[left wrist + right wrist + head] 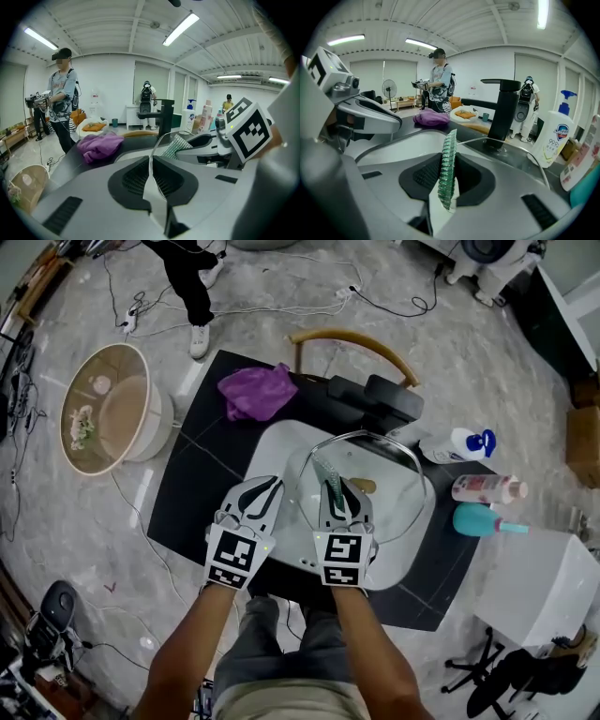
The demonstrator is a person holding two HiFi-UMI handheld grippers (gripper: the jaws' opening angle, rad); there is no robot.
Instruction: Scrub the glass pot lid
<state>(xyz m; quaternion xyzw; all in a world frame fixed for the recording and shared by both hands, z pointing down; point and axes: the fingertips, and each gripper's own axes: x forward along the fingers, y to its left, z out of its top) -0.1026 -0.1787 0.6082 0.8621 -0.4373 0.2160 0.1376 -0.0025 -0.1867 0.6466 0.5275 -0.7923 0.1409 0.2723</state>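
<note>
A large glass pot lid (398,486) is held on edge over the white sink (277,448). My left gripper (265,491) is shut on the lid's left rim; in the left gripper view the thin glass edge (153,161) runs straight between the jaws of the left gripper (151,182). My right gripper (339,493) is shut on a green scrub pad (328,476), which stands upright against the lid's face. In the right gripper view the scrub pad (449,164) sticks up from the right gripper (447,183), with the lid's rim (502,138) arcing just beyond it.
A black faucet (377,399) stands behind the sink on the black counter (187,486), with a purple cloth (255,390) at back left. A soap bottle (465,444), a pink bottle (487,488) and a teal brush (478,519) lie at the right. A person (192,287) stands beyond.
</note>
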